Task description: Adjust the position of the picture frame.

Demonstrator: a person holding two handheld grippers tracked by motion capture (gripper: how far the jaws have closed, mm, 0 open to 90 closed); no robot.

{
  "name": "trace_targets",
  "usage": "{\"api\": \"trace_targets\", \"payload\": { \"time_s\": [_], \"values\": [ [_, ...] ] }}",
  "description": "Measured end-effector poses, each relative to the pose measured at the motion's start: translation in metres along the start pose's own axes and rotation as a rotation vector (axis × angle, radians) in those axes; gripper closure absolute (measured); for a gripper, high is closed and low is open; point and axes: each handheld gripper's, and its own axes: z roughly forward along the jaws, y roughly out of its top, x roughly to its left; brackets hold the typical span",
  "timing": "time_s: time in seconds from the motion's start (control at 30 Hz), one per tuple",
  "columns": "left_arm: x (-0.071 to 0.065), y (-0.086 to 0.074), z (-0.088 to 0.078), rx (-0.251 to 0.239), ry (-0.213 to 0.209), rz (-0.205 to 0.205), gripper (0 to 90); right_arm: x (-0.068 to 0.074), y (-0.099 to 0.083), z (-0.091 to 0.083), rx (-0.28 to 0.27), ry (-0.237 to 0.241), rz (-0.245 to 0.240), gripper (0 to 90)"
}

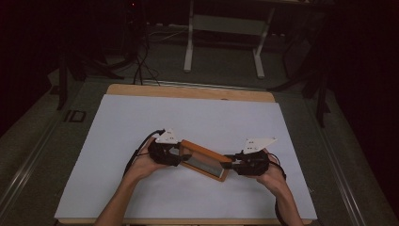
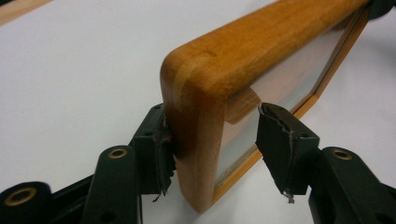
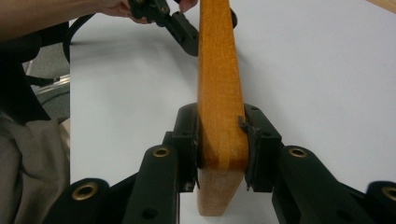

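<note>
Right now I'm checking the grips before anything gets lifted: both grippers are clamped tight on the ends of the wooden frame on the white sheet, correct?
Not quite. The right gripper is clamped on its end of the wooden frame, as the right gripper view shows. The left gripper is not: in the left gripper view one pad touches the frame's edge while the other stands clear of it. The frame does lie over the white sheet.

The high view looks forward and down on the whole bench (image 1: 141,122) from afar. Each gripper view rides close, facing opposite ends of the shared wooden frame (image 2: 261,42).
</note>
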Motion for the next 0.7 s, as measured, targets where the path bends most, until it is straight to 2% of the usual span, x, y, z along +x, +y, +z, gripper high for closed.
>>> {"api": "trace_targets", "payload": {
  "time_s": [0.07, 0.17, 0.2, 0.23, 0.27, 0.3, 0.33, 0.37, 0.43, 0.47, 0.53, 0.63, 0.7],
  "values": [
    [-0.003, 0.000, -0.002, 0.015, 0.011, 0.024, 49.7, -0.001, -0.001, 0.000, -0.004, -0.005, 0.008, 68.4],
    [-0.010, -0.002, -0.008, 0.027, 0.005, 0.045, 56.4, -0.003, 0.000, -0.001, 0.013, -0.044, 0.014, 63.4],
    [-0.012, -0.003, -0.009, 0.026, 0.004, 0.053, 56.4, -0.003, 0.000, -0.001, 0.013, -0.044, 0.014, 63.4],
    [-0.016, -0.004, -0.011, 0.033, 0.010, 0.066, 59.3, -0.003, 0.000, -0.001, 0.025, -0.065, 0.013, 60.3],
    [-0.021, -0.005, -0.014, 0.037, 0.025, 0.082, 59.3, -0.003, 0.000, -0.001, 0.025, -0.065, 0.013, 60.3],
    [-0.026, -0.007, -0.016, 0.032, 0.036, 0.090, 62.3, -0.003, 0.000, 0.000, 0.036, -0.102, 0.017, 57.8],
    [-0.029, -0.009, -0.019, 0.026, 0.033, 0.080, 62.3, -0.003, 0.000, 0.000, 0.036, -0.102, 0.017, 57.8],
    [-0.035, -0.013, -0.022, 0.008, 0.025, 0.062, 62.4, -0.005, -0.001, 0.001, 0.033, -0.106, 0.038, 55.7],
    [-0.035, -0.013, -0.022, 0.008, 0.025, 0.062, 62.5, -0.005, -0.002, 0.001, 0.028, -0.106, 0.044, 54.2],
    [-0.041, -0.020, -0.026, -0.020, 0.005, 0.039, 63.2, -0.006, -0.004, 0.000, 0.029, -0.119, 0.056, 49.3],
    [-0.045, -0.024, -0.029, -0.042, -0.012, 0.023, 64.2, -0.008, -0.006, 0.000, 0.038, -0.129, 0.074, 45.1],
    [-0.051, -0.027, -0.032, -0.048, -0.029, 0.024, 65.0, -0.010, -0.010, -0.001, 0.042, -0.125, 0.098, 45.1],
    [-0.055, -0.026, -0.034, -0.034, -0.050, 0.036, 65.6, -0.012, -0.015, -0.003, 0.033, -0.111, 0.107, 51.0]
  ]
}}
